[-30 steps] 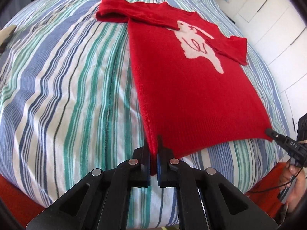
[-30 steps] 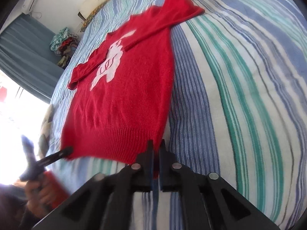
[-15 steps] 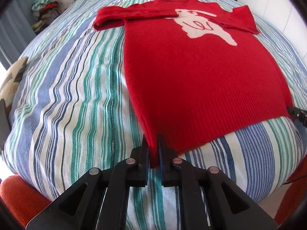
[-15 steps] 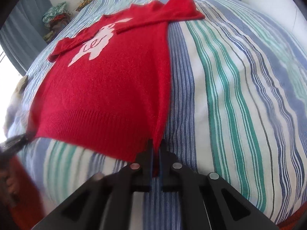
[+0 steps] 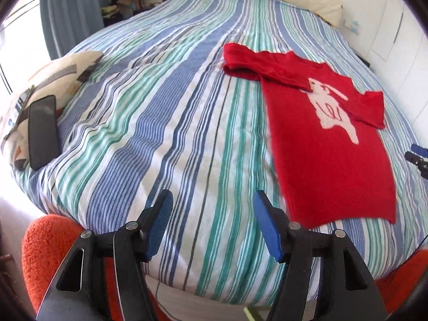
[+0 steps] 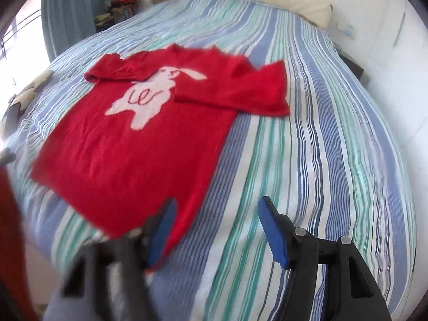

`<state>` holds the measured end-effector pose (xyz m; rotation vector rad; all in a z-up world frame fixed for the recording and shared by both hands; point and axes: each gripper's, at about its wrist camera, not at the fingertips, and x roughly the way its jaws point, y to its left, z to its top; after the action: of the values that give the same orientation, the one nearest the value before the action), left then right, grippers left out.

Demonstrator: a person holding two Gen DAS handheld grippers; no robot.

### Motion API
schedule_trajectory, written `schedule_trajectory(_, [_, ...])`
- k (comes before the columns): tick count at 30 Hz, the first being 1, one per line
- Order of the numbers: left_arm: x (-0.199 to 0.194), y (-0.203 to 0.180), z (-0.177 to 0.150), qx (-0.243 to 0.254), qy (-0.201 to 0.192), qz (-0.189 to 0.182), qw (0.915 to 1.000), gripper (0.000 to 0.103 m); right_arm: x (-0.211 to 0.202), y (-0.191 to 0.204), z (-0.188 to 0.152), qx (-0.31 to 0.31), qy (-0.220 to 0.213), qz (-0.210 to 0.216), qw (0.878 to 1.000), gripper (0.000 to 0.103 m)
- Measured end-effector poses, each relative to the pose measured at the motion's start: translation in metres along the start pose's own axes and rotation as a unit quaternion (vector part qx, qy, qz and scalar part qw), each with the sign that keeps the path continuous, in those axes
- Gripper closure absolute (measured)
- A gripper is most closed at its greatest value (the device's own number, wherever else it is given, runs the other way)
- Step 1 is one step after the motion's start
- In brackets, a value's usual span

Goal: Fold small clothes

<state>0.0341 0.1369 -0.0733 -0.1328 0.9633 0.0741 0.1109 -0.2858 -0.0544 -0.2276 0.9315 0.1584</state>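
The red sweater [image 5: 329, 144] lies flat on the striped bed [image 5: 160, 123], spread for folding. The left gripper [image 5: 212, 223], to its left, and the right gripper [image 6: 218, 231], by its hem corner, both gape wide, empty.

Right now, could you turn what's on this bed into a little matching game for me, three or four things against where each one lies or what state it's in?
Things:
1. red sweater
2. phone
3. left gripper
4. white rabbit

Places or states:
A. lying dark on the patterned cushion at the bed's edge
B. open, holding nothing
C. knitted on the sweater's chest
D. spread flat on the striped bedspread, sleeves folded in

Pairs: 1-D, 2-A, 3-B, 4-C
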Motion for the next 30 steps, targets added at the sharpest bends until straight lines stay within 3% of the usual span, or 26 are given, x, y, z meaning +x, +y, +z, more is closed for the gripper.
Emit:
schedule_trajectory(4, [0.005,-0.001,0.000,-0.015,-0.001,0.003,0.9999,0.038,0.058,0.040,0.076,-0.113,-0.021,0.053,0.992,0.040])
schedule_trajectory(8, [0.016,0.003,-0.010,-0.005,0.018,0.022,0.9996,0.038,0.145,0.074,0.115,-0.179,0.005,0.030,0.983,0.042])
schedule_trajectory(9, [0.018,0.006,-0.012,-0.003,0.024,0.029,0.9993,0.038,0.165,0.072,0.120,-0.173,0.020,0.026,0.984,0.060])
schedule_trajectory(10, [0.018,0.009,-0.015,-0.004,0.028,0.032,0.9991,0.038,0.176,0.064,0.125,-0.149,0.030,0.031,0.988,0.097])
schedule_trajectory(11, [0.018,0.013,-0.016,-0.007,0.028,0.031,0.9991,0.038,0.178,0.049,0.130,-0.109,0.025,0.036,0.993,0.096])
schedule_trajectory(13, [0.019,0.018,-0.016,-0.019,0.029,0.026,0.9991,0.038,0.155,0.000,0.132,0.001,-0.029,0.045,0.999,0.096])
schedule_trajectory(15, [0.022,0.019,-0.015,-0.028,0.032,0.021,0.9989,0.038,0.125,-0.066,0.119,0.107,-0.073,0.038,0.991,0.096])
schedule_trajectory(18, [0.025,0.017,-0.016,-0.032,0.035,0.014,0.9988,0.038,0.086,-0.173,0.071,0.248,-0.110,0.008,0.962,0.096])
schedule_trajectory(22, [0.029,0.008,-0.019,-0.031,0.050,0.008,0.9982,0.038,0.075,-0.279,-0.010,0.371,-0.086,-0.034,0.924,0.096])
schedule_trajectory(25, [0.028,-0.002,-0.019,-0.022,0.050,0.006,0.9985,0.038,0.080,-0.314,-0.058,0.439,-0.069,-0.028,0.895,0.096])
schedule_trajectory(28, [0.026,-0.009,-0.019,-0.008,0.049,0.011,0.9987,0.038,0.078,-0.330,-0.081,0.484,-0.078,-0.007,0.872,0.096])
schedule_trajectory(30, [0.024,-0.011,-0.019,-0.004,0.049,0.012,0.9987,0.038,0.072,-0.339,-0.079,0.490,-0.095,0.007,0.866,0.096])
